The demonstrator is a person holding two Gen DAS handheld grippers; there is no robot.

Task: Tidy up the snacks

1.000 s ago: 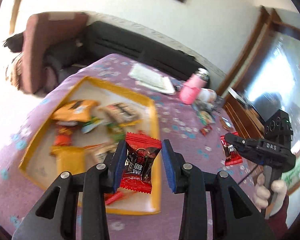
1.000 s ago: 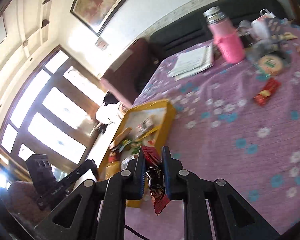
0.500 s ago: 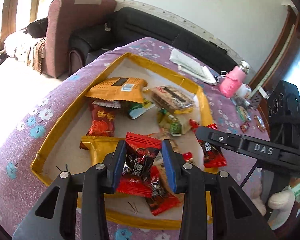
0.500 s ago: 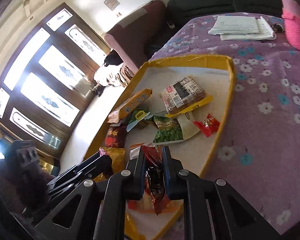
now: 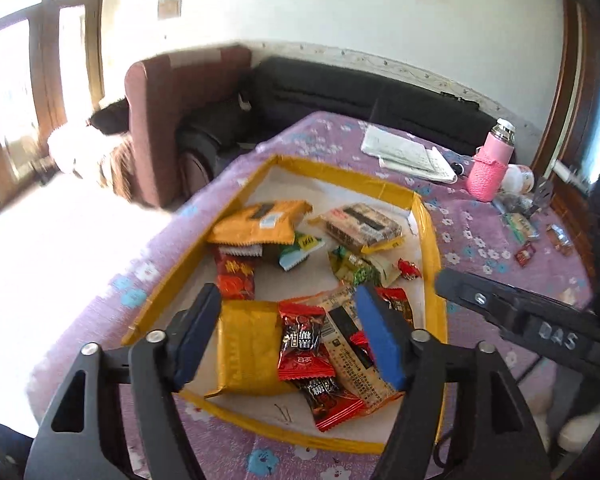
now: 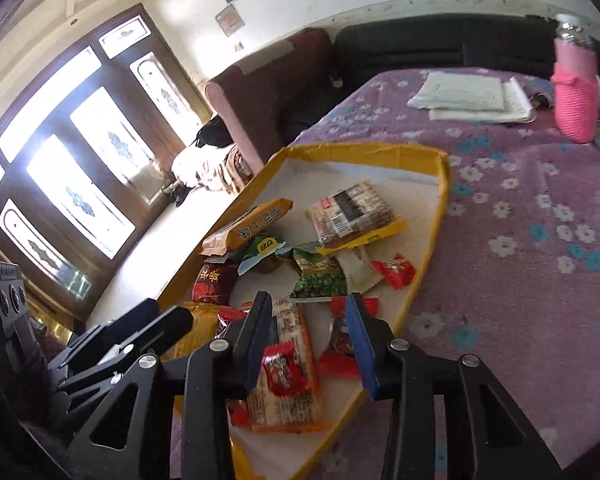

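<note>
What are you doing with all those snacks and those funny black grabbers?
A person holds a gripper in each hand and is sorting snacks into the yellow-edged tray on the purple flowered table. Both the left gripper and the right gripper are open above the tray and hold nothing. Red candy packets lie in the tray beneath them, beside other snacks. A few more snacks sit out on the table near the pink bottle.

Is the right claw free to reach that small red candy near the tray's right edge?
Probably yes. The right claw is open, holding nothing, and the red candy lies uncovered just ahead in the tray.
</note>
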